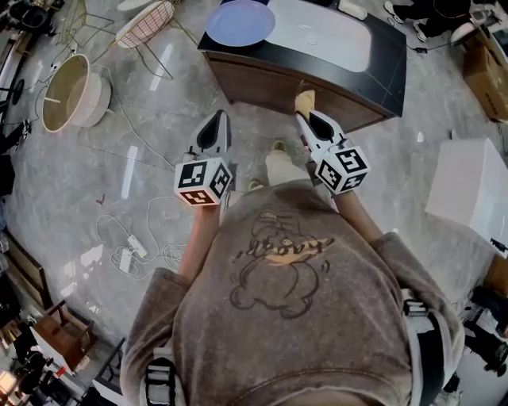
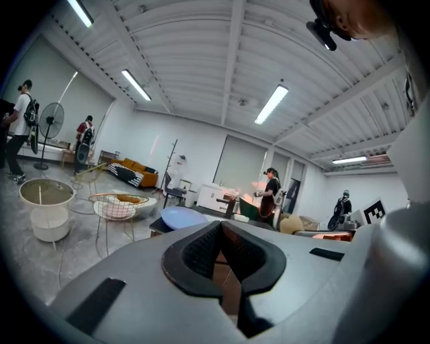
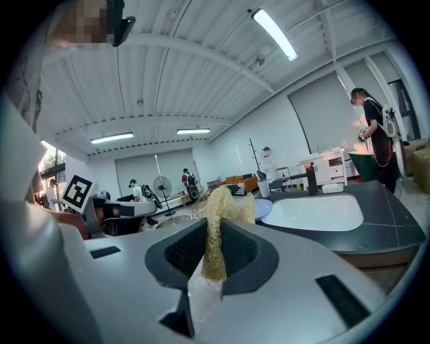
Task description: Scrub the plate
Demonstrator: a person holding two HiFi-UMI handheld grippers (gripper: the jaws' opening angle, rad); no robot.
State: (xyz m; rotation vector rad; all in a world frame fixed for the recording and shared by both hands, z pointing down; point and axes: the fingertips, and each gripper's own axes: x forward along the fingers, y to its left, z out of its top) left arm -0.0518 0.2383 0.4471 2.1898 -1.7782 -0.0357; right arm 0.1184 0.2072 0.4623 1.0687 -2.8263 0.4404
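Head view, looking steeply down: plate (image 1: 240, 21), pale blue and round, lies flat on the left far corner of the dark table (image 1: 381, 71), just beside a white basin (image 1: 321, 36) sunk in the table top. Left tongs (image 1: 217, 120) and right tongs (image 1: 306, 117) are held side by side over the grey floor (image 1: 119, 158), on the near side of the table, each with its marker cube toward the person. Both point toward the table, and the plate lies beyond them, well apart from either, nearer the line of the left tongs. A yellowish fibrous scrubber (image 1: 305, 101) projects from the tip of the right tongs, level with the table's brown front face. Left gripper view: jaws of the left tongs (image 2: 221, 228) are together with nothing between them. The plate (image 2: 181, 217) appears just above and left of the jaw tips, resting on the table edge and not touched. A wire basket (image 2: 117, 205) and a white bucket (image 2: 46, 201) stand on the floor farther left. Right gripper view: jaws of the right tongs (image 3: 216, 232) are clamped on the scrubber (image 3: 225, 205), which stands upright between the pads and rises above them. The plate (image 3: 265, 209) shows as a pale blue sliver directly behind the scrubber's right side, with the basin (image 3: 316, 211) to its right on the table (image 3: 396, 232); scrubber and plate are apart.
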